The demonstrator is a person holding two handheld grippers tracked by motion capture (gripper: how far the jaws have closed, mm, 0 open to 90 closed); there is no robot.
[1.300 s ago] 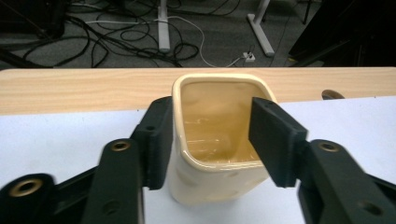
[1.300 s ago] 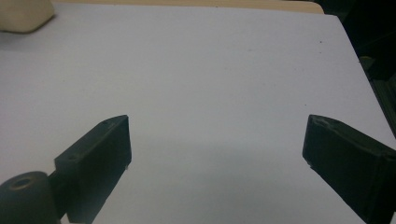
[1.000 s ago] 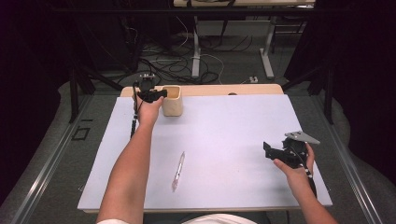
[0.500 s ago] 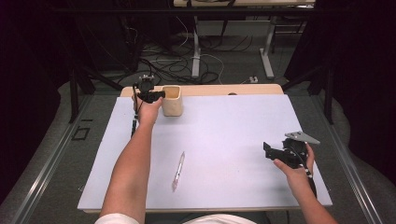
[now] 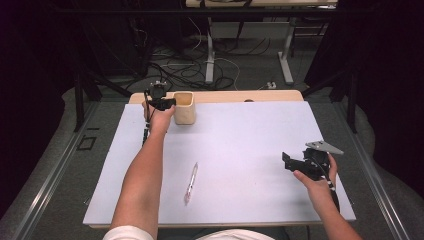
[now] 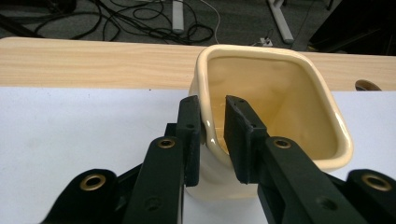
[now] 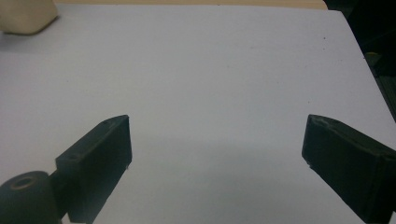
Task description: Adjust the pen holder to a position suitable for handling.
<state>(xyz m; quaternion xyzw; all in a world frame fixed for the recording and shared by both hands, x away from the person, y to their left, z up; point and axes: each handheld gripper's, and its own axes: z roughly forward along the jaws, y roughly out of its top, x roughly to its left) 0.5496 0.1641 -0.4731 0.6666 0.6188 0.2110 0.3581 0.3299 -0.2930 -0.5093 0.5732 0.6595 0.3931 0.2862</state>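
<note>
Scene: white surface point(image 5: 240, 130), cables on the floor behind | Cup point(image 5: 183, 107) at 11 o'clock | Step: your left tongs point(image 6: 212, 119) have just been closing, straddling its near wall, contact unclear | Right tongs point(image 7: 215, 154) spread, idle at 4 o'clock | Next: pinch firmly, lift level; pen point(image 5: 191, 181) waits centre.

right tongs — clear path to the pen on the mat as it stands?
Probably yes. The right tongs stand open with nothing between them, and only bare white mat lies between them and the pen. The left tongs are off at the cup.
</note>
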